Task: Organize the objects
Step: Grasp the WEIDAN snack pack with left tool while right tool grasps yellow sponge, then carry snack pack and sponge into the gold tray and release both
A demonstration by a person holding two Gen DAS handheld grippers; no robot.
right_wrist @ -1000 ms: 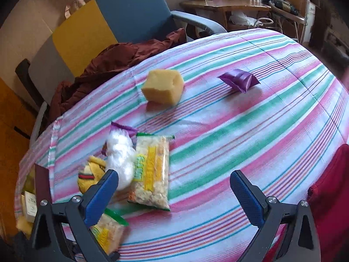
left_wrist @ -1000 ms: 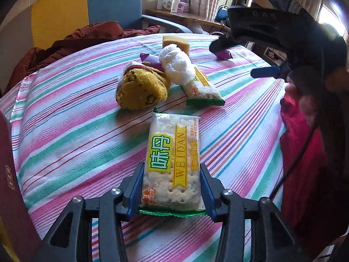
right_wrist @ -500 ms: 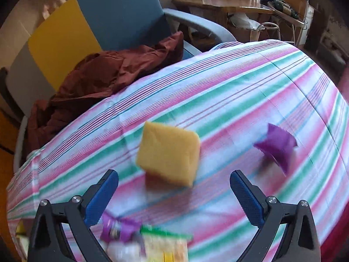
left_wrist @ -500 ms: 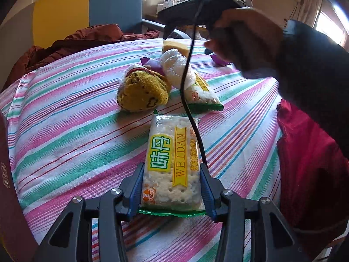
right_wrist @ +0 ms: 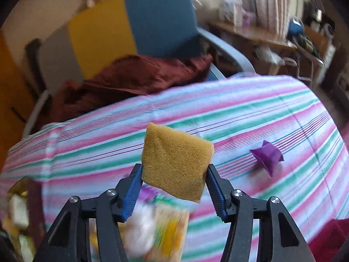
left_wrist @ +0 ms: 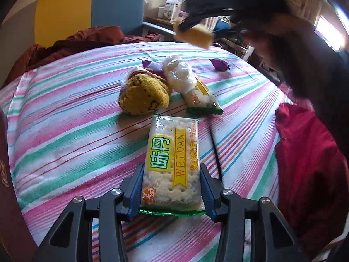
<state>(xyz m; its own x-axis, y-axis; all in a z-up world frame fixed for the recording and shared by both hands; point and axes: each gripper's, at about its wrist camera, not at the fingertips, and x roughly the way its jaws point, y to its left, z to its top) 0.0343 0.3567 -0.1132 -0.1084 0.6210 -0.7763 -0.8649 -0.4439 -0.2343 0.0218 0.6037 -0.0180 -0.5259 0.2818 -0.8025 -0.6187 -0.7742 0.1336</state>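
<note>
While the left gripper (left_wrist: 170, 193) sits low over the table (left_wrist: 65, 135), left-wrist view shows its pads clamped on the near end of a cracker pack (left_wrist: 172, 163), one pad per long side. Pack lies flat on the striped cloth w/ label up; the side-on grip likely suits sliding or lifting it w/o crushing the crackers. Beyond it, a cluster: yellow sock (left_wrist: 142, 96), white bag (left_wrist: 178, 76) lying over a 2nd pack (left_wrist: 204, 100), and a purple wrapper (left_wrist: 150, 65) tucked behind, all touching or nearly so. A 2nd purple wrapper (left_wrist: 219, 65) lies apart, further back. Top of frame: right gripper (left_wrist: 194, 27), blurred, carries the sponge (left_wrist: 195, 36) in the air above the table's far edge; a hand (left_wrist: 277, 43) is behind it.

Right-wrist view: right gripper (right_wrist: 174, 194), jaws closing, pads pressed on the sponge's (right_wrist: 176, 162) lower sides, so the foam is pinched and clear of the cloth. Sponge stands tilted, a corner hanging below the pads. Purple wrapper (right_wrist: 267, 157) rests on the table (right_wrist: 240, 113) to the right, well apart. Below the jaws, blurred: white bag (right_wrist: 139, 229) and pack (right_wrist: 170, 233), i.e. the cluster. Judgement: sponge probably heads toward that group, or to the dark box (right_wrist: 32, 207) at frame left, whose contents can't be made out.
</note>
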